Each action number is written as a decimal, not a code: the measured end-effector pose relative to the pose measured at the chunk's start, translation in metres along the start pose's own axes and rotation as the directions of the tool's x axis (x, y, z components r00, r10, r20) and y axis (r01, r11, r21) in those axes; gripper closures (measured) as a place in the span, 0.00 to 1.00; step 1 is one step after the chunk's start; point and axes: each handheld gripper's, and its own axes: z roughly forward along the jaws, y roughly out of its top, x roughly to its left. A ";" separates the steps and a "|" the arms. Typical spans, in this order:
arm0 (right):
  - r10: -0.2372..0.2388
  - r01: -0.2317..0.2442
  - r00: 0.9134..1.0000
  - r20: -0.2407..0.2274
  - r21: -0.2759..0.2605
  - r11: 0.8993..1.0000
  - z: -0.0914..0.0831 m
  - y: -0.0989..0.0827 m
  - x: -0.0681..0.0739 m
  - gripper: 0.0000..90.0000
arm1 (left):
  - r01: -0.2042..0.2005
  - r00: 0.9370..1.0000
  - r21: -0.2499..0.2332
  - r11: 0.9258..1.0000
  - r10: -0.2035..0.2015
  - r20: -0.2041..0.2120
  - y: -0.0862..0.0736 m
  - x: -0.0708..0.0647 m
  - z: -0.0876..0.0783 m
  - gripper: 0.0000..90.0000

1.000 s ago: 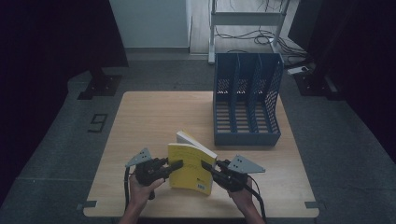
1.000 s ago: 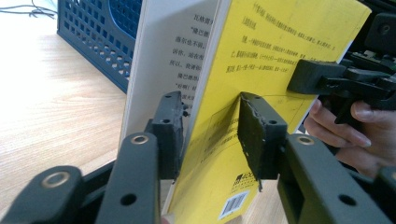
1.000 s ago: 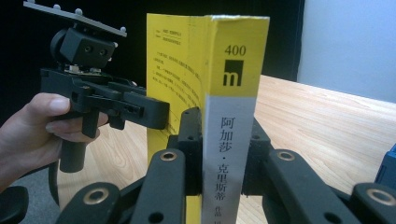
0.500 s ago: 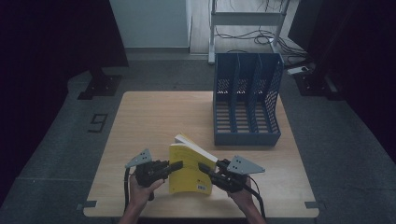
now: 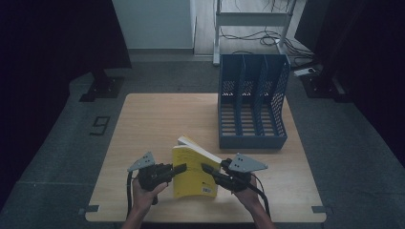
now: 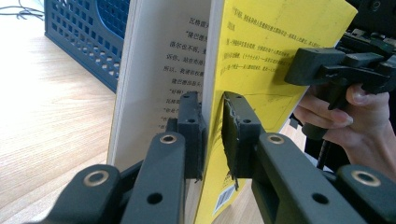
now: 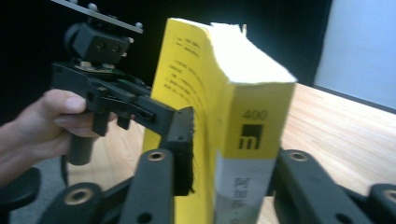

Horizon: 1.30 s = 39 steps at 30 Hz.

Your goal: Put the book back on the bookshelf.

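Your left hand-held gripper [image 6: 212,135] pinched the yellow book's [image 5: 193,171] cover; your right hand-held gripper [image 7: 229,158], jaws just closing, clamped its spine, upright on the desk [image 5: 157,119].

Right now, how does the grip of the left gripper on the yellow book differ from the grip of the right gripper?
The left gripper pinches only the front cover of the yellow book, at its open edge. The right gripper clamps the whole thickness at the spine. Both are shut on the book, holding it upright above the table.
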 end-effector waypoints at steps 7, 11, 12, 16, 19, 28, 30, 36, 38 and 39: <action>-0.026 0.025 0.999 0.039 0.028 0.999 0.002 0.004 0.001 0.83 | 0.022 0.999 -0.015 1.000 -0.022 -0.034 -0.002 0.003 0.003 0.75; -0.056 0.053 0.995 0.084 0.031 0.998 -0.003 0.003 0.009 0.83 | 0.011 0.999 -0.020 1.000 -0.012 -0.045 -0.003 0.001 0.006 0.67; -0.063 0.060 0.994 0.092 0.034 0.998 -0.005 0.003 0.010 0.83 | 0.010 0.999 -0.022 1.000 -0.012 -0.049 -0.003 0.001 0.006 0.66; -0.043 0.039 0.994 0.105 0.041 0.998 -0.010 0.002 0.010 0.83 | 0.014 0.998 -0.032 0.999 -0.016 -0.059 -0.004 0.002 0.006 0.67; -0.038 0.035 0.995 0.089 0.039 0.999 -0.010 0.002 0.009 0.82 | 0.009 0.998 -0.032 0.999 -0.011 -0.064 -0.004 0.001 0.007 0.67; -0.002 0.001 0.999 0.034 0.025 1.000 -0.002 0.002 0.005 0.77 | -0.001 0.999 -0.030 1.000 0.000 -0.054 -0.004 0.001 0.008 0.69; -0.008 0.007 0.999 0.043 0.037 0.999 0.003 0.001 0.005 0.77 | -0.002 0.999 -0.030 1.000 0.000 -0.054 -0.004 0.001 0.008 0.69; -0.033 0.030 0.998 0.059 0.051 0.998 0.009 0.000 0.007 0.81 | 0.000 0.999 -0.031 1.000 -0.002 -0.054 -0.004 0.001 0.008 0.68; -0.043 0.039 0.997 0.065 0.050 0.998 0.009 0.000 0.008 0.82 | -0.002 0.998 -0.033 0.999 0.000 -0.059 -0.004 0.001 0.009 0.68; -0.046 0.042 0.997 0.066 0.049 0.998 0.009 0.000 0.008 0.82 | -0.005 0.998 -0.034 0.999 0.002 -0.062 -0.004 0.001 0.009 0.67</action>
